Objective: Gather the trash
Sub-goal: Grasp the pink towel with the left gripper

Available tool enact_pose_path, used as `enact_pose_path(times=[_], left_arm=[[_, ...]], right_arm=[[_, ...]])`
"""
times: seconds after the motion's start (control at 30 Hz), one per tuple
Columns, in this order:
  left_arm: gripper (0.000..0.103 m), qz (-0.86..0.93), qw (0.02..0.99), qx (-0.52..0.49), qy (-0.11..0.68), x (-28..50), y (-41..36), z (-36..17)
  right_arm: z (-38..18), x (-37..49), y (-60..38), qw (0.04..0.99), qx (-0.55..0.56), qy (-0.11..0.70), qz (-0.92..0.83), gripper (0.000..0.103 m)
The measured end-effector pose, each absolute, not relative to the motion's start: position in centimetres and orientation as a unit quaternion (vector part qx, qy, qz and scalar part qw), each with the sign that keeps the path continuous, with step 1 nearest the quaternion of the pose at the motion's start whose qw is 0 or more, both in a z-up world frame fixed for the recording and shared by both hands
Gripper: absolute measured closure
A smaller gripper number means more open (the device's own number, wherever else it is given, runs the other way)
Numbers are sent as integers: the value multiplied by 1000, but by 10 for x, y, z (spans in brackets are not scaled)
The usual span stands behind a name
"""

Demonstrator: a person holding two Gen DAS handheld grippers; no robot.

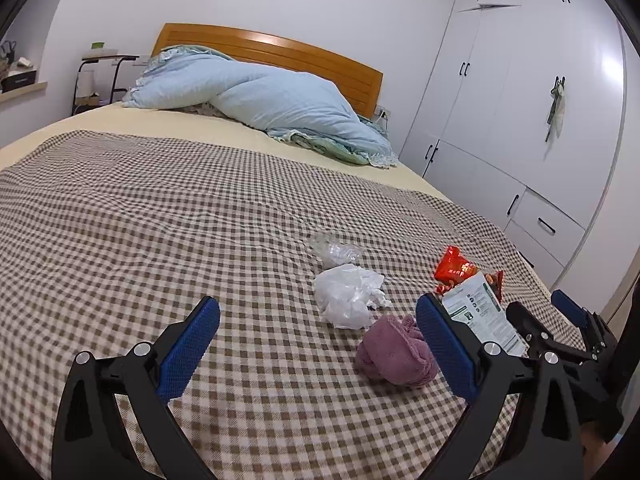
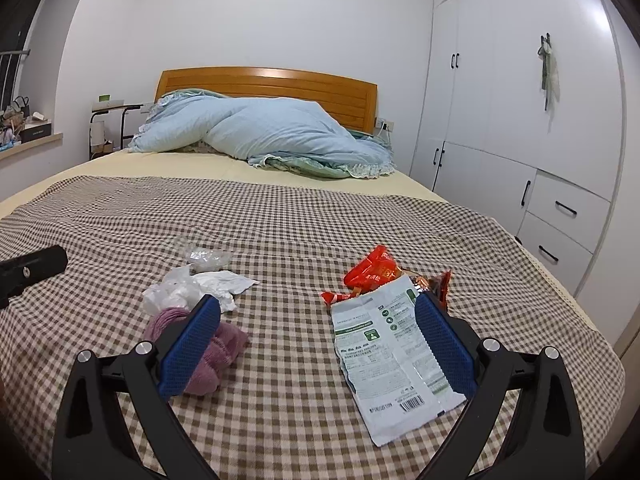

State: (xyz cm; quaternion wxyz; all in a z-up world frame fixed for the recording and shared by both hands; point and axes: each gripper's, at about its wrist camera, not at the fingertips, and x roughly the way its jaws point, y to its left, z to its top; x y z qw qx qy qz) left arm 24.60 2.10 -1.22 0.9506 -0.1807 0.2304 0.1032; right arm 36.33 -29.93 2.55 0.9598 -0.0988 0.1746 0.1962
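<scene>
Both your left gripper [image 1: 318,344] and right gripper [image 2: 318,338] gape apart; only the right view shows the packet's [image 2: 394,356] barcode.

A wide bed [image 2: 120,216] with an orange wooden headboard [image 2: 264,80] stood between plain white walls [image 2: 240,12] and a tall white wardrobe [image 2: 500,100].

White-and-green pouch [image 2: 390,354], lying flat on my checked blanket [image 2: 280,240]: printed panels, round green icons, a green band of small type and a barcode near its lower edge, none of it sharp enough for me to read. Red snack wrapper [image 2: 370,270] just behind it: pale markings on the foil, blurred beyond reading. In my left view the same pouch [image 1: 482,314] shows only illegible fine print
</scene>
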Motion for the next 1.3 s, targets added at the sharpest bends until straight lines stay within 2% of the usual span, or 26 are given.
enact_pose_path(times=[0.43, 0.93, 1.13, 1.3], left_arm=[[8, 86, 942, -201, 253, 280, 23, -23], [8, 84, 934, -214, 273, 284, 26, -30], [8, 58, 926, -220, 302, 297, 7, -39], [8, 37, 927, -183, 325, 312, -28, -46]], right_arm=[[11, 393, -294, 954, -109, 202, 192, 9], [3, 397, -317, 952, -102, 224, 182, 9], [6, 403, -333, 952, -85, 231, 180, 9], [5, 403, -346, 953, -85, 237, 169, 9]])
